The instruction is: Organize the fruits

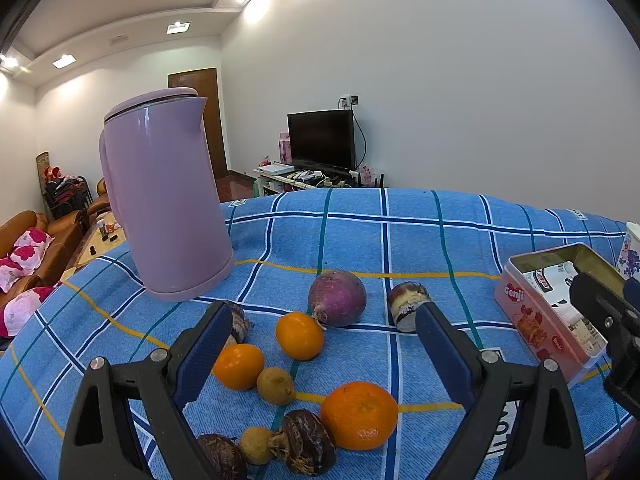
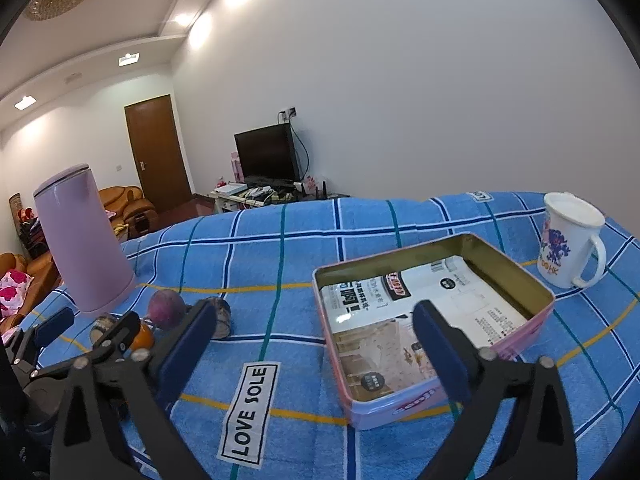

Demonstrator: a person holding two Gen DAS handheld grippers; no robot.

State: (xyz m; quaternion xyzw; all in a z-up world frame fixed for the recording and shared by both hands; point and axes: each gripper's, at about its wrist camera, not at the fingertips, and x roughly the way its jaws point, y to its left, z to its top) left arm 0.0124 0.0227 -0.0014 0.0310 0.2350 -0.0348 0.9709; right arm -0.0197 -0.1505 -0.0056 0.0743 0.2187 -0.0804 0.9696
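Fruits lie on a blue checked cloth point(image 1: 440, 248). In the left wrist view my left gripper point(image 1: 320, 328) is open and empty above them: three oranges point(image 1: 359, 415), point(image 1: 299, 335), point(image 1: 237, 366), two small tan longans point(image 1: 275, 385), dark chestnut-like pieces point(image 1: 306, 440), a purple round fruit point(image 1: 337, 298) and a cut dark-skinned piece point(image 1: 408, 305). A pink tin box point(image 2: 436, 320), open and lined with printed paper, lies to the right. My right gripper point(image 2: 316, 320) is open and empty, over the tin's near left corner.
A lilac kettle point(image 1: 164, 200) stands at the back left of the fruits. A white printed mug point(image 2: 570, 240) stands behind the tin at the right. A "LOVE SOLE" label point(image 2: 250, 412) is on the cloth. The cloth's far edge drops off to a living room.
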